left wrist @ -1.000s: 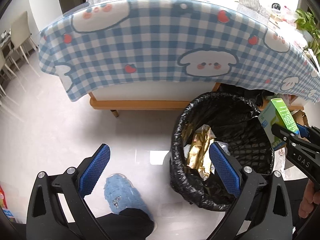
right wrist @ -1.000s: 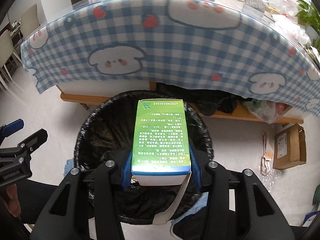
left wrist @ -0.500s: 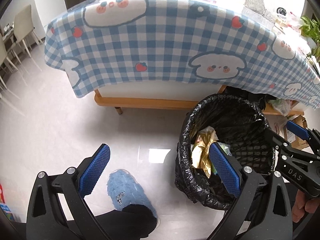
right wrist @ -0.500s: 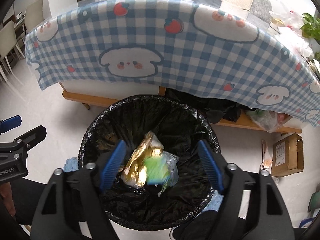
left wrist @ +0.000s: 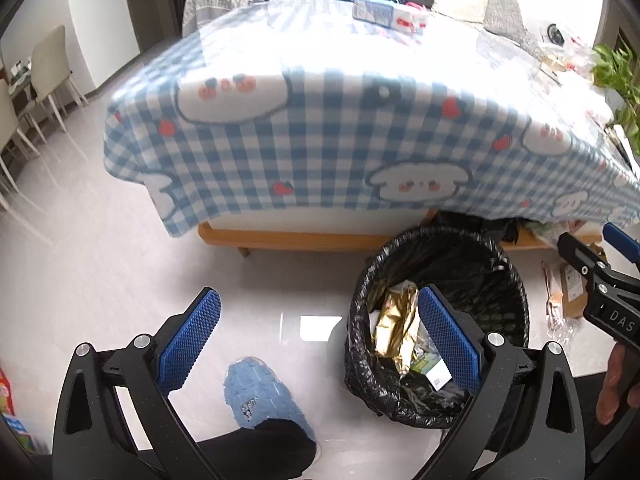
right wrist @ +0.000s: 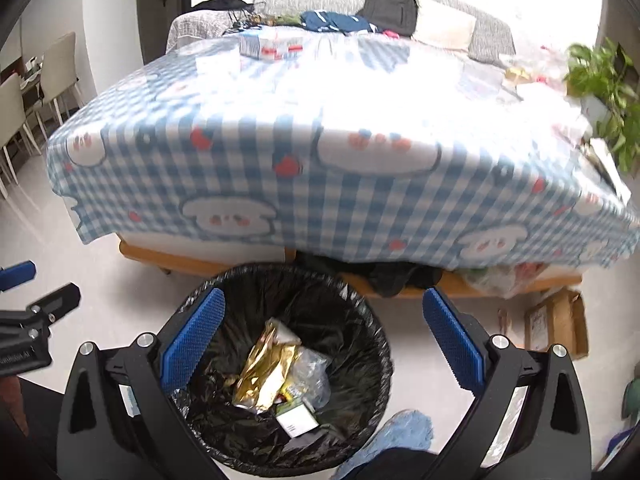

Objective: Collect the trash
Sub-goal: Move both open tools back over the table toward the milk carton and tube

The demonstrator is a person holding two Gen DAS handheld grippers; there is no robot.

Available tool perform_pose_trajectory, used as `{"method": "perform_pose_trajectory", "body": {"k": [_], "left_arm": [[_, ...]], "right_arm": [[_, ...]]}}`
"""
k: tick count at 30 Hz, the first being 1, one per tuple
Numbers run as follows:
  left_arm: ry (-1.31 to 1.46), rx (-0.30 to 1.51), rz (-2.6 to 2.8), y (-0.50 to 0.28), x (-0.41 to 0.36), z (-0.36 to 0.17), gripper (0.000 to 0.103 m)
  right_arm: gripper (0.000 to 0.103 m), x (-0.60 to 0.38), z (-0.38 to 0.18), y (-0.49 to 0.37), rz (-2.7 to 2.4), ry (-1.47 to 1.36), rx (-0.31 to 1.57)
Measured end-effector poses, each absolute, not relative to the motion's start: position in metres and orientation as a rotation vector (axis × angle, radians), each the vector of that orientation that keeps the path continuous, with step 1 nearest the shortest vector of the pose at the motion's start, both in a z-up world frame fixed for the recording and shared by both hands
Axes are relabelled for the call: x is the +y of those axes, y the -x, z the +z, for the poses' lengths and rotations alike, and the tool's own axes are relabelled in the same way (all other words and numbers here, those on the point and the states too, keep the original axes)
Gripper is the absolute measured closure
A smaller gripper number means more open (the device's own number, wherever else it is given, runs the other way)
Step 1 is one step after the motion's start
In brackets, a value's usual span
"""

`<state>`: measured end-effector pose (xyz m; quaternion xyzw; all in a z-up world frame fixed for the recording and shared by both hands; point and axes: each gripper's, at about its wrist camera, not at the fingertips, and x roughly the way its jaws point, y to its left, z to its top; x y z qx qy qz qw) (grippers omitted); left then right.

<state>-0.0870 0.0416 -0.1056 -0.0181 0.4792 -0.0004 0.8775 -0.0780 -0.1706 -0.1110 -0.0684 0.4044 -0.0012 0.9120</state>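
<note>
A bin with a black liner (right wrist: pixel 280 272) stands on the floor in front of the table. Inside lie a gold wrapper (right wrist: pixel 268 376), clear plastic and the green-and-white carton (right wrist: pixel 296 420). My right gripper (right wrist: pixel 320 296) hangs above the bin with its jaws opening wide, and nothing is between the pads. My left gripper (left wrist: pixel 320 292) is open and empty over the floor just left of the bin (left wrist: pixel 440 236). In the left wrist view the carton (left wrist: pixel 430 364) and the gold wrapper (left wrist: pixel 394 320) show beside the right pad, and the right gripper (left wrist: pixel 600 280) pokes in from the right edge.
A low table under a blue checked cloth (right wrist: pixel 320 184) stands behind the bin, with a small box (right wrist: pixel 272 46) on it. A cardboard box (right wrist: pixel 560 328) lies on the floor at right. A blue slipper (left wrist: pixel 260 396) is near my left gripper. Chairs (left wrist: pixel 52 64) stand far left.
The right gripper let go of the green carton, which fell into the bin, and its jaws spread wide. Both grippers rose, so more of the tabletop shows.
</note>
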Motion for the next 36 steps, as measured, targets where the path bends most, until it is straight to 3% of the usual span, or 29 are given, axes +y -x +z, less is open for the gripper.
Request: {"method": "perform_pose_trajectory", "body": {"k": [16,36], "left_arm": [[0.031,0.904,-0.001,0.042,0.034,-0.024,0.006],[0.059,0.850,0.004,-0.065,0.033,0.032,0.006]], "right_arm": [[0.008,-0.173,-0.021,0.034,-0.018,0.162,0.699],[0.012,-0.175,0.016,-0.078,-0.004,0.179,0.677]]}}
